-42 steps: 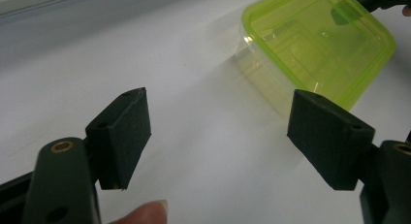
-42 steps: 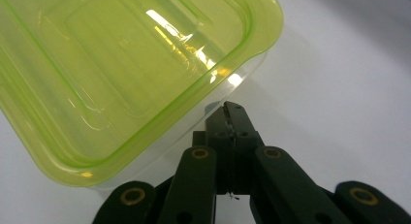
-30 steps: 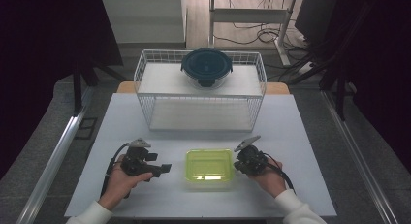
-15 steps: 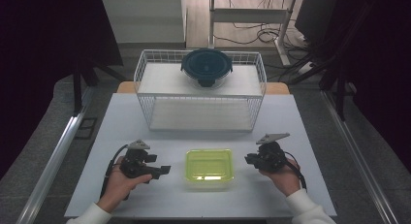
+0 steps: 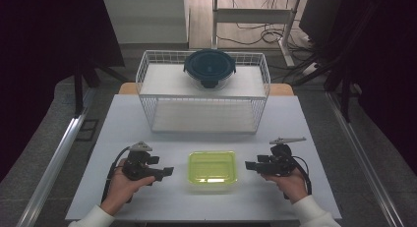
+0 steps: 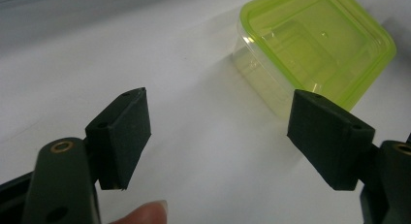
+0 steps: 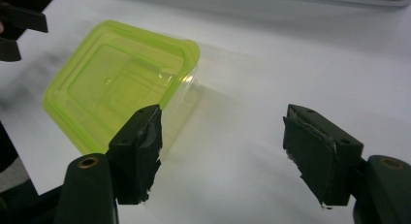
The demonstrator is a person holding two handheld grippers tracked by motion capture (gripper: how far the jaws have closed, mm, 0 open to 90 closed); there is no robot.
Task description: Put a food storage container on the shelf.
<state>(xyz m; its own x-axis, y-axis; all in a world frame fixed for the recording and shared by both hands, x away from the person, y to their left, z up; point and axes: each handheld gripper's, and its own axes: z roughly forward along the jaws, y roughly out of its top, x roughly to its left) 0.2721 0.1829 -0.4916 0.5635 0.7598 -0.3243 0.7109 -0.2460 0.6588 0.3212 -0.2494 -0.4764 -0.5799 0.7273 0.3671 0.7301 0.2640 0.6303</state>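
A clear box with a lime-green lid (image 5: 212, 170) lies flat on the white table (image 5: 314, 128) between my two grippers. My left gripper (image 5: 166, 172) rests to the box's left, pointing at it, open and apart from it. In the left gripper view the box (image 6: 315, 44) lies ahead at upper right, beyond the open left gripper (image 6: 220, 122). My right gripper (image 5: 251, 165) stands a short gap to the right of the box; its jaws have just been opening and hold nothing. In the right gripper view the box (image 7: 116, 83) lies beyond the right gripper's (image 7: 228, 141) left pad (image 7: 138, 151).
A white wire basket (image 5: 204, 114) stands at the back middle of the table, with a round glass bowl under a dark lid (image 5: 210, 67) at its far side. Bare table lies between the basket and the box, and on both outer sides.
My right gripper has drawn back to the right from the box's right edge, and its jaws have gone from shut to wide apart. The left gripper and the box have stayed put.
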